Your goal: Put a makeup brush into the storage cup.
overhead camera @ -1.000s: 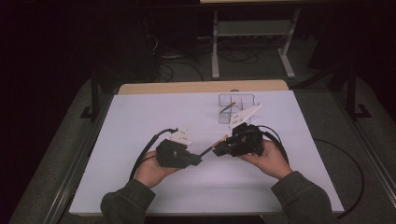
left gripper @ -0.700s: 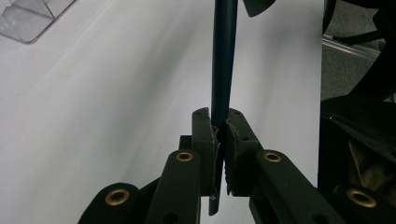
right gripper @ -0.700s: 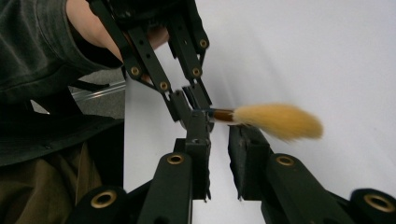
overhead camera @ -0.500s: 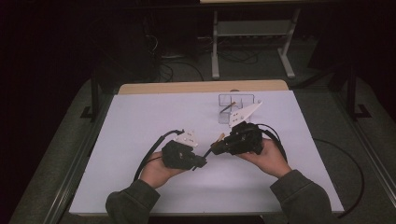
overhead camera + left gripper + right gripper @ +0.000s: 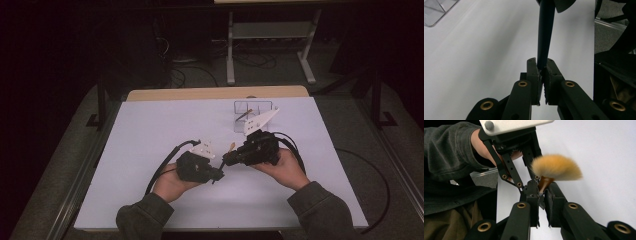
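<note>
Left gripper (image 5: 218,176): one, lower centre of the high view, jaws pressed together on the dark handle of the brush (image 5: 545,32); in the left gripper view the handle rises from between the pads toward the top edge.
Right gripper (image 5: 227,160): one, just right of centre in the high view, pointing left toward the left gripper; its jaws have just been closing and now pinch the brush (image 5: 543,183) at the narrow neck below the bristles.
Brush: one, held by both grippers at once, spanning the small gap between them above the table; a dark tapered handle at one end, a fluffy orange-tan tuft (image 5: 556,167) at the other.
Bristles: in the right gripper view they fan out above the jaws, centre of the frame, slightly blurred.
Hands: two, left hand (image 5: 170,184) and right hand (image 5: 286,169), each wrapped round a gripper, grey sleeves entering from the bottom edge.
Cables: two, one black loop trailing from each gripper.
Table (image 5: 150,130): one, white top, wooden strip along the far edge.
Clear tray (image 5: 253,107): one, upper centre-right of the table, well apart from the grippers; contents too small to tell.
</note>
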